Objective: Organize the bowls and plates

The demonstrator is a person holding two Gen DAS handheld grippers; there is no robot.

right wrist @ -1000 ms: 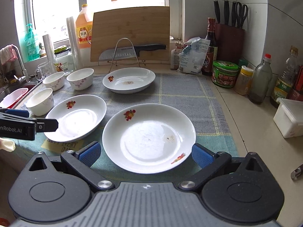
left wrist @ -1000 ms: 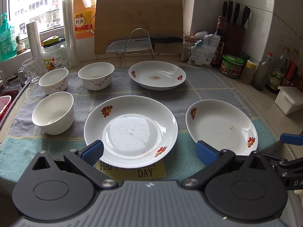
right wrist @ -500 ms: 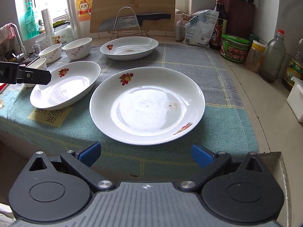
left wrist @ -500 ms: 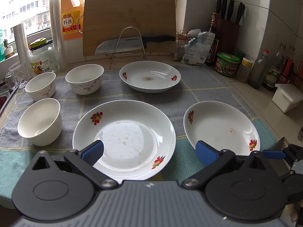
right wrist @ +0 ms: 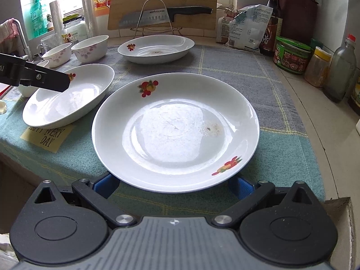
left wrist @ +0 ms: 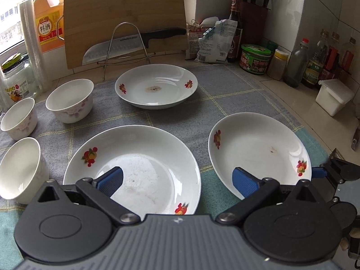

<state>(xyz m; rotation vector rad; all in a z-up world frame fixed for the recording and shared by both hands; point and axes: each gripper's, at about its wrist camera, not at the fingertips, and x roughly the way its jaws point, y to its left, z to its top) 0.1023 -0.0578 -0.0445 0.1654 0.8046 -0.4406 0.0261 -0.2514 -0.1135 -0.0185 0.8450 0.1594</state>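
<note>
Three white plates with fruit prints lie on a towel: a near left plate, a near right plate and a far plate. Three white bowls stand at the left. My left gripper is open, low over the near left plate's front rim. My right gripper is open at the front edge of the near right plate, its blue pads partly hidden under the rim. The left gripper's finger also shows in the right wrist view, over the left plate.
A cutting board and a knife on a wire rack stand at the back. Jars and bottles line the right wall, with a white box. A glass jar and oil jug stand at the left. A yellow note lies near the counter's front edge.
Both grippers have moved forward and lower toward the near plates. The left one now reaches over its plate's rim; the right one's pads have slid under the right plate's front edge.
</note>
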